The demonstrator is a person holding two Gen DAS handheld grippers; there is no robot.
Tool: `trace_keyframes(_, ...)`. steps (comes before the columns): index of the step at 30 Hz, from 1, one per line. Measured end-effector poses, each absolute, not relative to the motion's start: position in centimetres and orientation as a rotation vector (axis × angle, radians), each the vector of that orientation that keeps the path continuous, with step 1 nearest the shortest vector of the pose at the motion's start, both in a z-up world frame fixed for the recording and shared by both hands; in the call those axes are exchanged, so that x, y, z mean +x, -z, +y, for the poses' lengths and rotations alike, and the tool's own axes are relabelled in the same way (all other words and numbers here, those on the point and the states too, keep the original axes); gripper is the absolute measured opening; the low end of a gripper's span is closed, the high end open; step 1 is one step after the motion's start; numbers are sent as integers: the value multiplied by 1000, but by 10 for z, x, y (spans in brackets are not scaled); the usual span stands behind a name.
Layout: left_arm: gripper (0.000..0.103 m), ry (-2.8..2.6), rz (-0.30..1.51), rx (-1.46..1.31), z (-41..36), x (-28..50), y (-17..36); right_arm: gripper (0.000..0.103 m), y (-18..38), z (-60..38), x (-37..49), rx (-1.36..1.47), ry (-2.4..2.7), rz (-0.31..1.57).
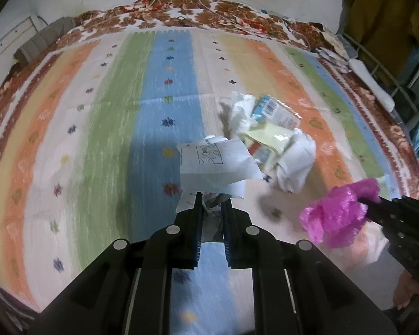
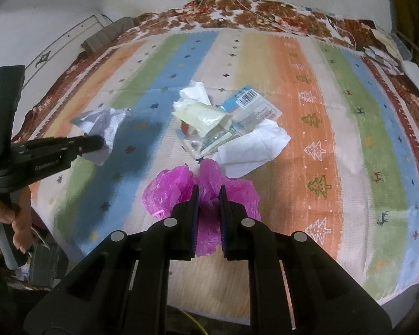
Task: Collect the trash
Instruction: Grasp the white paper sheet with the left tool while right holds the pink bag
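Striped mat (image 1: 111, 117): bands of orange, pale yellow, green, blue and cream, dotted with small dark star and tree motifs. Beneath it, floral blanket (image 1: 181, 11), brown and red on white. Plastic bag (image 2: 176, 192): bright magenta. Crumpled paper (image 1: 215, 164): white, black line drawing. Wrapper (image 2: 251, 103): light blue and white, black barcode. Grippers' frames black, pads blue.

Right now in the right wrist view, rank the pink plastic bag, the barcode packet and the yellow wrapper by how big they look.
1. pink plastic bag, largest, though nearest the camera.
2. barcode packet and yellow wrapper: too alike, both partly covered, so unranked.
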State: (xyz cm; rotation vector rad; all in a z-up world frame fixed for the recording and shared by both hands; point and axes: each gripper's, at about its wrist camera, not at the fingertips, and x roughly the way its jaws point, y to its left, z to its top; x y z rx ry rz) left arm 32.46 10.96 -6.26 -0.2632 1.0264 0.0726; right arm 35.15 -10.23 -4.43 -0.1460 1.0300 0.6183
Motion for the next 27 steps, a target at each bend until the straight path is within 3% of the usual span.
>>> trace_keyframes(27, 12, 7, 911, -373, 72, 218, -12, 11, -28, -140, 251, -85, -680, 860)
